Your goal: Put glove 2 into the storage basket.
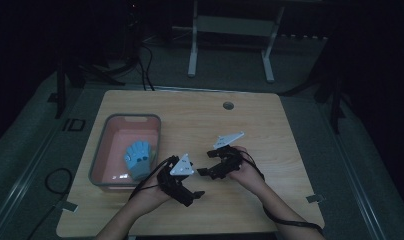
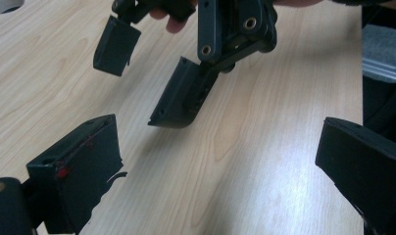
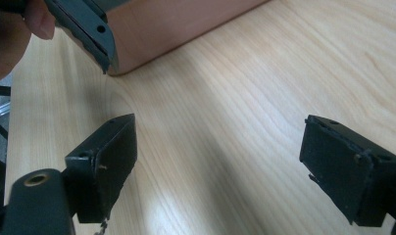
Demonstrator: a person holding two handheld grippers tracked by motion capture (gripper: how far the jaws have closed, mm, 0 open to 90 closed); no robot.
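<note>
Both grippers hovering empty over the table, glove lying in the bin

Nearest the person, the left gripper (image 1: pixel 196 192) is hanging over the wooden table (image 1: pixel 270 150) with its jaws spread wide and nothing between them; its own view is showing bare wood in the gap. Just beyond it, toward 1 o'clock, the right gripper (image 1: pixel 206 162) is facing it with its jaws also gaping wide and gripping nothing, tips pointing toward 9 o'clock. The two are sitting close, not touching. Off toward 9 o'clock from them, the blue glove (image 1: pixel 139 159) is lying inside the pink bin (image 1: pixel 132 119), near its front right corner. Farther back, at 12 o'clock, a round hole (image 1: pixel 228 105) is showing in the tabletop.
</note>
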